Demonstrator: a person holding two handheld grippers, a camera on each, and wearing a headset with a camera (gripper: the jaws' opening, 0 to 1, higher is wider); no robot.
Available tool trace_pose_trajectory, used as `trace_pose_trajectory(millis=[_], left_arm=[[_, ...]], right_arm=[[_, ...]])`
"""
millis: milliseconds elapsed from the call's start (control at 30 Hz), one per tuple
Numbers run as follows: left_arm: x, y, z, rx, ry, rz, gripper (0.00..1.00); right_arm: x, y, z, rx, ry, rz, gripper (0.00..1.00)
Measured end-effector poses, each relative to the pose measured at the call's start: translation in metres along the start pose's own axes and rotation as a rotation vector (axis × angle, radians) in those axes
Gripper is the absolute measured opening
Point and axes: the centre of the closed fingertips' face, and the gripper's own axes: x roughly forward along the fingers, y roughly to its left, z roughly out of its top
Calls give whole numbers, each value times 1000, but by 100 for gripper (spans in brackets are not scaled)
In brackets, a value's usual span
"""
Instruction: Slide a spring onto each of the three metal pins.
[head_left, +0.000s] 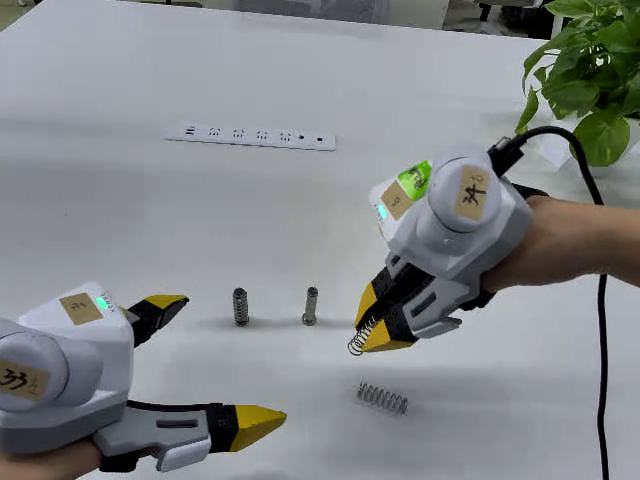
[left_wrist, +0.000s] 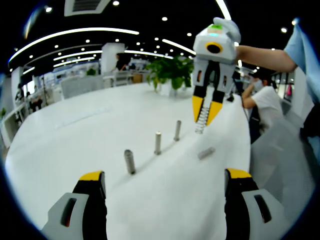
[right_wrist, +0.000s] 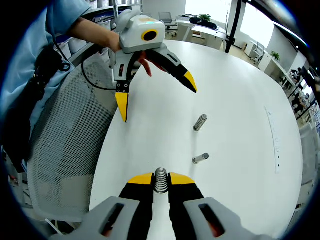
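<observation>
Pinching a spring (head_left: 358, 342) between nearly closed jaws, the right gripper (head_left: 373, 326) hovers right of the bare pin (head_left: 311, 306); the left gripper (head_left: 220, 362) gapes empty, near left.

Free: white worktop (head_left: 120, 200), bare between flat white power strip (head_left: 250, 136) and the upright pins. Obstacles: spring-sleeved metal pin (head_left: 241, 306); bare metal pin (head_left: 310, 306) just beside it; loose steel coil spring (head_left: 383, 397) lying nearer. Close on the bare pin's right: right hand-held gripper (head_left: 365, 333) clamping second coil spring (head_left: 358, 341).
</observation>
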Motion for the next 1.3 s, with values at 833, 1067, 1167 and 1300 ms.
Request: trace_pose_trajectory(millis=[833, 1067, 1167, 1300], left_arm=[[-18, 7, -19, -35, 16, 41, 100], [-18, 11, -19, -38, 22, 46, 100], [-17, 13, -18, -37, 24, 46, 100], [-17, 14, -18, -39, 24, 48, 100]], right_arm=[[10, -63, 14, -131, 165, -38, 12], [14, -68, 12, -134, 171, -21, 12], [16, -70, 12, -143, 178, -13, 12], [18, -70, 13, -148, 180, -4, 12]])
